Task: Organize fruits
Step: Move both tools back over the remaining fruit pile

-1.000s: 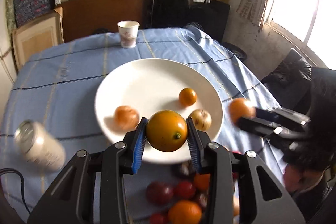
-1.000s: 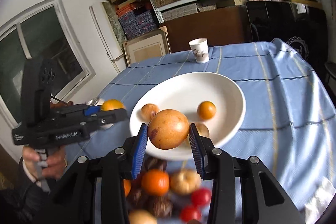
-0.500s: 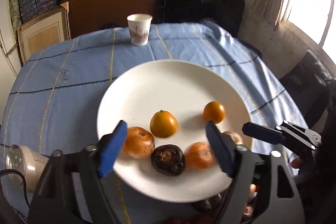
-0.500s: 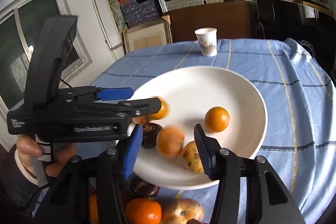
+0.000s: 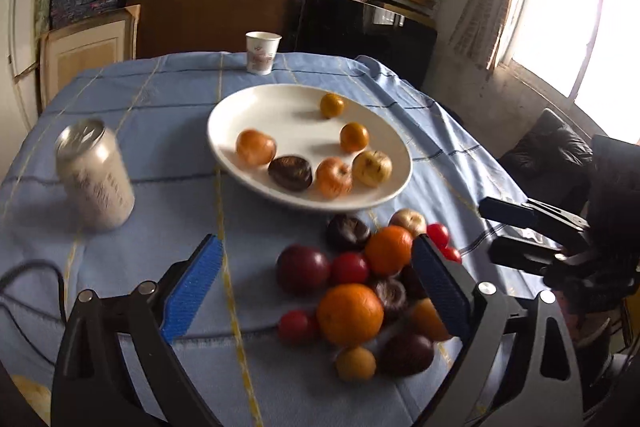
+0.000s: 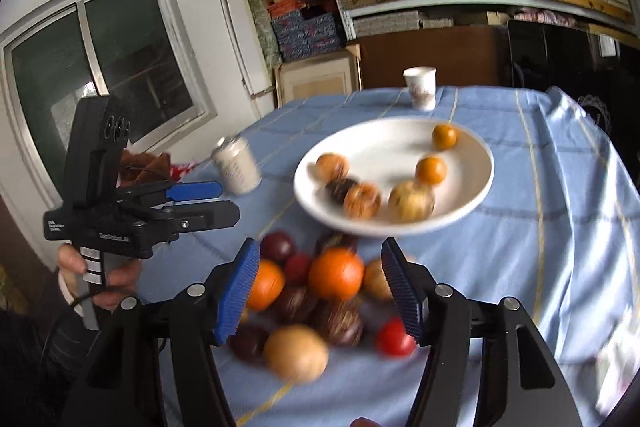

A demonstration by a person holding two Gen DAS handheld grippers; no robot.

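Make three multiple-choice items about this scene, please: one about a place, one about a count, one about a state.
1. Where does the paper cup stand?
A. behind the white plate
B. on the plate
C. among the loose fruit

2. How many fruits lie on the plate?
A. three
B. six
C. nine

3. How is the left gripper?
A. shut on an orange
B. open and holding nothing
C. shut on the can

Answers: 1 A, the cup stands near the far table edge; 2 B, six are countable; 3 B, the blue fingers stand wide apart.
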